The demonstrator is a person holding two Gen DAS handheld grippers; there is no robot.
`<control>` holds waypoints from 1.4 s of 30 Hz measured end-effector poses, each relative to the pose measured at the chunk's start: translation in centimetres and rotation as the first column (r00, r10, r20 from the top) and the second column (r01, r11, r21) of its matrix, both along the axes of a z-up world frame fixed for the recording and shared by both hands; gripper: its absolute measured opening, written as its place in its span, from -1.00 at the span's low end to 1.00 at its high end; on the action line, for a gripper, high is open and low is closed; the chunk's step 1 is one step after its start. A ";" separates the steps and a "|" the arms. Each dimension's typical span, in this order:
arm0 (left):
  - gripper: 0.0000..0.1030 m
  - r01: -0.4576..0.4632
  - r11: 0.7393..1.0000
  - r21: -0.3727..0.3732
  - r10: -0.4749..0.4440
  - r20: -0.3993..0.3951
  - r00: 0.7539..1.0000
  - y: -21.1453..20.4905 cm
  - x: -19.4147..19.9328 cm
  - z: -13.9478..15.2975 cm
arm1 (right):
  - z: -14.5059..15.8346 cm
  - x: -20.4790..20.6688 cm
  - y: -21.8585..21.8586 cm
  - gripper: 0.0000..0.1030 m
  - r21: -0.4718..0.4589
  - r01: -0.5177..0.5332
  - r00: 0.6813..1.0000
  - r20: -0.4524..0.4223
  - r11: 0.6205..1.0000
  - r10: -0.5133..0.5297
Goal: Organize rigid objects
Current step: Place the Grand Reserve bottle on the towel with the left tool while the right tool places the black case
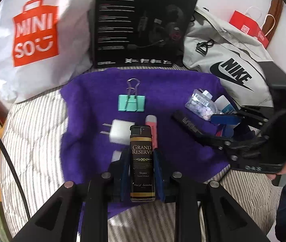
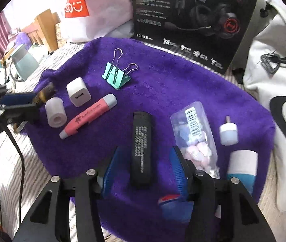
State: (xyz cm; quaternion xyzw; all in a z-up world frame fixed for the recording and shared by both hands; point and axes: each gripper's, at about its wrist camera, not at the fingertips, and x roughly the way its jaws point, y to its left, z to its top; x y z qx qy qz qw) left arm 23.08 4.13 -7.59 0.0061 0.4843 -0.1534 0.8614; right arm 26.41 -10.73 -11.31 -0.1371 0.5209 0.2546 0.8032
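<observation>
Left wrist view: left gripper (image 1: 141, 167) clamps lighter (image 1: 142, 161) above purple towel (image 1: 86, 109); careless lowering could knock the white charger (image 1: 118, 130).

Left tool (image 1: 142, 168) clamped, angled down — right tool (image 2: 143, 166) parted, angled down.

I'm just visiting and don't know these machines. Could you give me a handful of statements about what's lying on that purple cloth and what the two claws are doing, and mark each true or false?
1. The left claw grips a dark lighter labelled Grand Reserve. True.
2. The right claw is clamped on the black stick. False: the stick lies on the purple cloth between open fingers that do not press it.
3. The teal binder clip lies on the cloth. True.
4. The pink pen is inside the clear packet. False: it lies loose beside the white charger plug.
5. The headset box lies flat on the cloth. False: it stands behind it.
</observation>
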 end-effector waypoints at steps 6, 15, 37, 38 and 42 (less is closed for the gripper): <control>-0.56 0.049 0.999 0.011 -0.049 -0.015 0.999 -2.3 1.2 -0.8 | 1.9 -1.5 -2.4 0.00 0.012 0.031 0.999 0.026 0.999 -0.032; -0.56 0.100 0.994 0.032 -0.098 -0.054 0.994 -5.4 2.2 -2.3 | 2.8 -2.7 -5.6 0.00 0.050 0.099 0.994 0.033 0.994 -0.101; -0.52 0.112 0.988 0.105 -0.103 -0.080 0.991 -7.3 2.5 -4.1 | 2.1 -4.1 -7.6 0.02 0.116 0.135 0.990 0.028 0.984 -0.139; -0.45 0.112 0.989 0.101 -0.104 -0.081 0.991 -7.4 2.4 -4.1 | 2.1 -4.1 -7.8 0.04 0.111 0.138 0.989 0.030 0.984 -0.142; -0.08 0.126 0.988 0.093 -0.117 -0.096 0.988 -7.9 1.8 -4.0 | 2.0 -4.4 -8.2 0.04 0.109 0.147 0.988 0.029 0.983 -0.151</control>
